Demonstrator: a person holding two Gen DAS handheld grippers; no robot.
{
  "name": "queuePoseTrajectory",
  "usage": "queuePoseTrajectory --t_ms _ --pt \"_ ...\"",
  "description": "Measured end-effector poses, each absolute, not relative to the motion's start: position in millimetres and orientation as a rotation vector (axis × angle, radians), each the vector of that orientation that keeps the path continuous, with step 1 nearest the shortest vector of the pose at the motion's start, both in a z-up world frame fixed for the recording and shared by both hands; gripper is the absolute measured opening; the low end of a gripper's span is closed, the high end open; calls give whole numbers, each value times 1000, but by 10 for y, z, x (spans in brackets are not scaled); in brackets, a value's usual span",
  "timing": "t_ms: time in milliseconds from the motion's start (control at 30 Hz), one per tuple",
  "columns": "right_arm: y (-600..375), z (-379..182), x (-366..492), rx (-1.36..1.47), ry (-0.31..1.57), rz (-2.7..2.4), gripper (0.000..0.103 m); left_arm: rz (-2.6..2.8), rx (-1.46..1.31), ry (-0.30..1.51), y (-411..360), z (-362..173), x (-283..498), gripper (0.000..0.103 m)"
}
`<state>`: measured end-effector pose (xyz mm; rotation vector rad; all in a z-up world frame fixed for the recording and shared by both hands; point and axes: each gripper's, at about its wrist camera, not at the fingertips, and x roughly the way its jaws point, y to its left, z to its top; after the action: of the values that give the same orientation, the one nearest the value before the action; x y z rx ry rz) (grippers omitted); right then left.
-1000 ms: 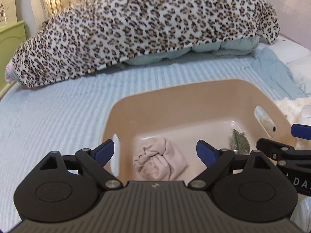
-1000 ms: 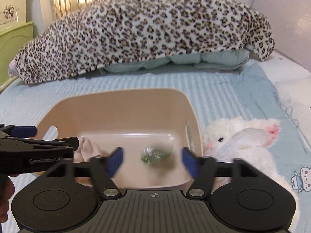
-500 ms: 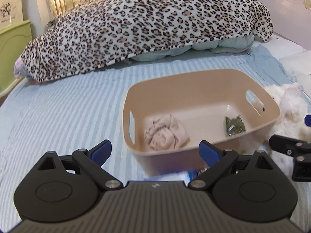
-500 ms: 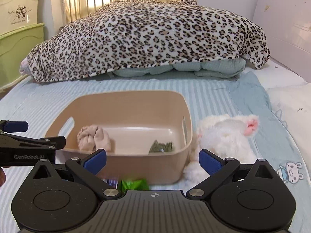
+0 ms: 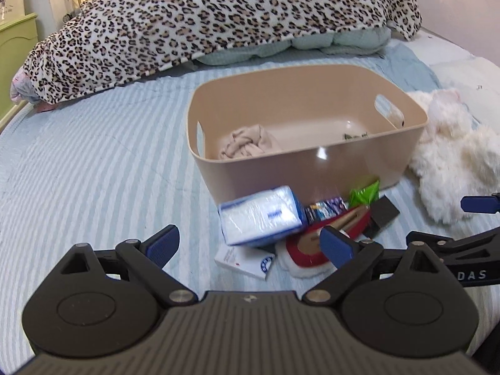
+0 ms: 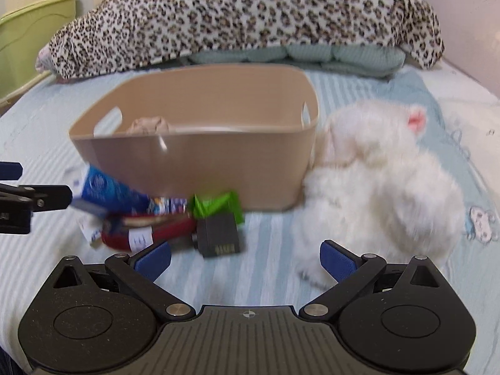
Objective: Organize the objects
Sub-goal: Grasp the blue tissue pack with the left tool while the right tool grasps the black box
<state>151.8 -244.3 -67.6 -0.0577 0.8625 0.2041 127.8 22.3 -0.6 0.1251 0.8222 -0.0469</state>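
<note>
A beige plastic bin (image 5: 312, 168) (image 6: 200, 159) sits on the striped bed and holds a crumpled beige cloth (image 5: 247, 145) and a small green packet (image 5: 354, 136). In front of it lies a pile: a blue-white tissue pack (image 5: 261, 217), a white card (image 5: 247, 261), a red slipper (image 5: 315, 243), a green wrapper (image 6: 218, 204) and a black block (image 6: 218, 234). A white plush toy (image 6: 378, 193) lies right of the bin. My left gripper (image 5: 250, 245) is open and empty above the pile. My right gripper (image 6: 245, 257) is open and empty between block and plush.
A leopard-print blanket (image 5: 218, 15) over a folded quilt lies across the far side of the bed. A green cabinet (image 6: 34, 37) stands at the left. A white pillow (image 5: 462, 72) lies at the far right.
Both grippers have drawn back from over the bin and dropped lower. The pile in front of the bin has come into view. Both stay open.
</note>
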Motion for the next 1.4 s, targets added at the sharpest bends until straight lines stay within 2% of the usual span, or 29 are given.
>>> queuePoseTrajectory --t_ms 600,733,800,867,933,967,1033,1400 --pt "-2377 -1221 1901 -28 924 222 102 -28 -15 851 244 -267 1689 97" --pt "-2381 -1306 2016 6 930 216 94 -27 -24 852 235 -300 1758 92" --pt "-2350 -1311 2028 -2 919 209 93 -33 -33 858 252 -320 1777 72" --pt "-2320 -1307 2032 -14 911 215 86 -47 -39 867 263 -341 1784 69" --pt "-2304 -1293 2038 -23 907 233 67 -53 -34 861 267 -343 1766 69" --pt "-2295 -1286 2038 -27 905 238 54 -51 -29 861 266 -341 1757 68" --pt "-2281 -1257 2032 -37 899 241 42 -37 -16 863 258 -330 1739 68" --pt "-2365 -980 1726 -22 863 228 42 -43 -33 826 378 -116 1517 67"
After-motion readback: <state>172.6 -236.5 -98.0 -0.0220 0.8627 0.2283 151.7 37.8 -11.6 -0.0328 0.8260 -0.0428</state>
